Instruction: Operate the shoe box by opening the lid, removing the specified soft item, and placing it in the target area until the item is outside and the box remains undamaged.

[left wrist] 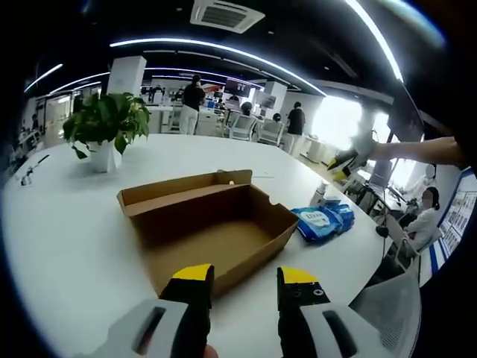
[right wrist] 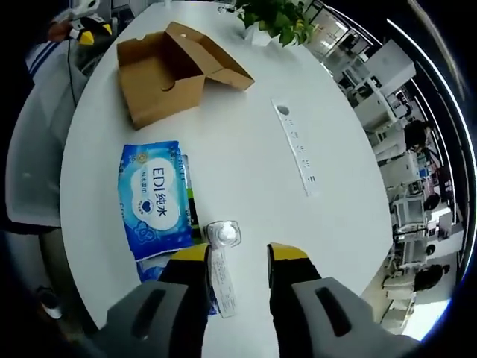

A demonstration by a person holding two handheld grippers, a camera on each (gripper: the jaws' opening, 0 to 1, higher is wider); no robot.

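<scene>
Open shoe box (left wrist: 216, 224) near the middle of the white table (left wrist: 67, 239), lid folded back on the far side, bare inside. Blue wipes pack (left wrist: 322, 219) out on the tabletop to the right of the box, well apart from it, close to the table's right edge. Potted plant (left wrist: 104, 127) far left. Left gripper (left wrist: 244, 280) unclenched, holding nothing, just short of the box's near wall.

Right gripper (right wrist: 237, 257) likewise released and empty, jaws astride a clear bottle (right wrist: 222, 246) beside the pack (right wrist: 155, 198). Broad bare tabletop to its right, up to a white strip (right wrist: 297, 149).

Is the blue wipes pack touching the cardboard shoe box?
Apart. The right gripper view shows bare white table between the wipes pack and the shoe box; the left gripper view shows the same gap.
</scene>
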